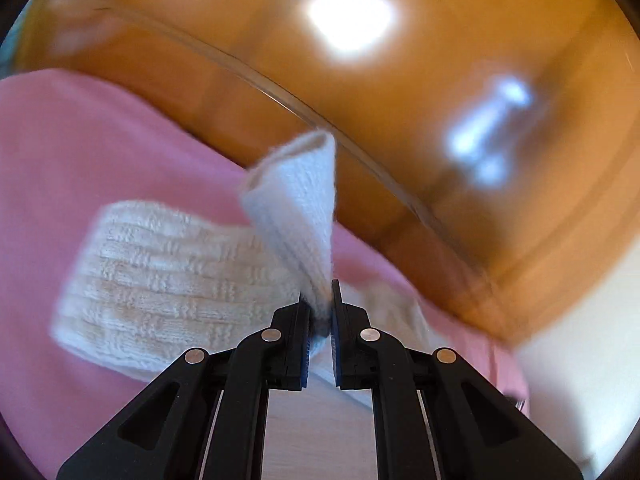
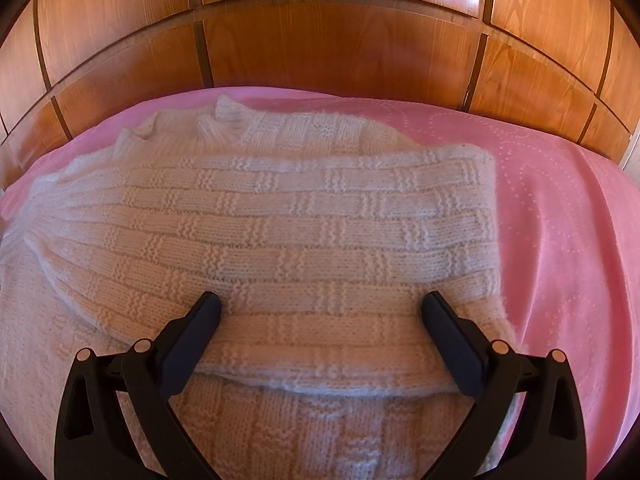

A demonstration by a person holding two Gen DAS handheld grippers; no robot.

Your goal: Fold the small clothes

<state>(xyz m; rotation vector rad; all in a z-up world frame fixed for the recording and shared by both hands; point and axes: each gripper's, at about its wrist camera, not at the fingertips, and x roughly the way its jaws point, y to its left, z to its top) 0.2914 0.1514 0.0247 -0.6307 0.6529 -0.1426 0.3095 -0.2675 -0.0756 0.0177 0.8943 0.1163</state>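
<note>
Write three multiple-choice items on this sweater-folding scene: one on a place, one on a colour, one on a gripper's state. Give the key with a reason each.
1. Where does the white knitted sweater lie?
A. On a pink bedspread
B. In a basket
C. On a chair

2. What colour is the panelling behind the bed?
A. Grey
B. Orange-brown wood
C. Blue

3. How does the left gripper stand?
A. Wide open over the cloth
B. Shut on nothing
C. Shut on a piece of the sweater

Key:
1 A: the pink bedspread shows all around the knit in the right wrist view.
2 B: the wood panelling is warm orange-brown with visible grain.
3 C: its pads pinch a lifted fold of white knit; the right gripper, by contrast, stands open over the sweater.
</note>
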